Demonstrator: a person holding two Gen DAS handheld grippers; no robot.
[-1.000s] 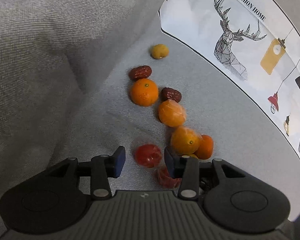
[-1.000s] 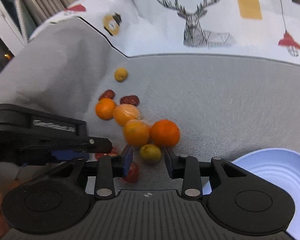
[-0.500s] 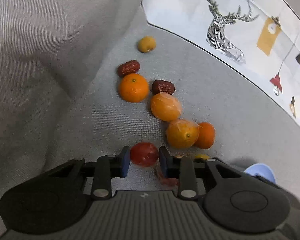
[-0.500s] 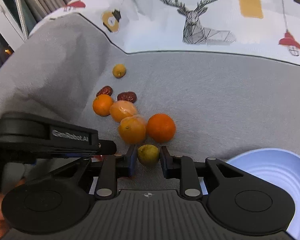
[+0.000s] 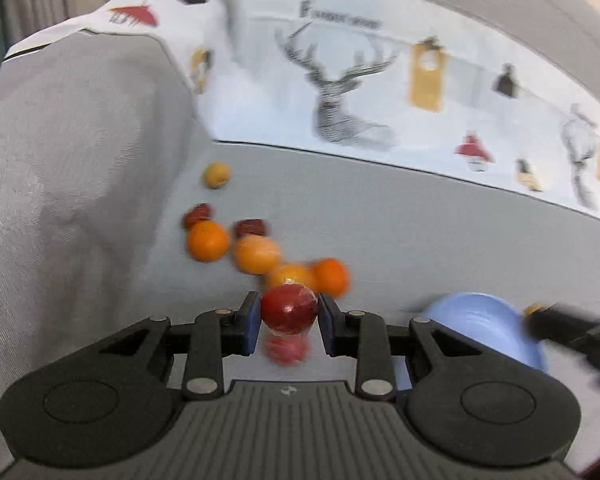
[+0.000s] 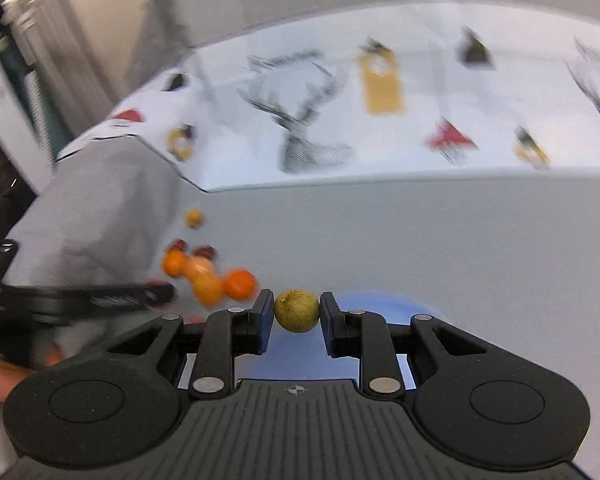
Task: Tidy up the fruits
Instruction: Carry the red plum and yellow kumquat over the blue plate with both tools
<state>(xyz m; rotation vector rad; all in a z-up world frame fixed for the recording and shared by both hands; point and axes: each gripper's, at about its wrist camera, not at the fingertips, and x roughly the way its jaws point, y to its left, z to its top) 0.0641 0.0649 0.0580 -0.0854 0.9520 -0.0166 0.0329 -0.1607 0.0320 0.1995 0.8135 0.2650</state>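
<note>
Held level above the grey couch seat (image 5: 420,240), both grippers facing the far printed cushion (image 5: 380,92), the blue bowl (image 5: 488,328) near and to the right. Counted on the seat: four oranges (image 5: 206,241), two dark dates (image 5: 253,227), one small yellow fruit (image 5: 216,175), one blurred red fruit (image 5: 286,349) below the fingers. Clamped narrowly: left gripper (image 5: 288,320) on a red wrapped fruit (image 5: 289,309), right gripper (image 6: 296,320) on a yellow-green fruit (image 6: 297,310) over the bowl.
</note>
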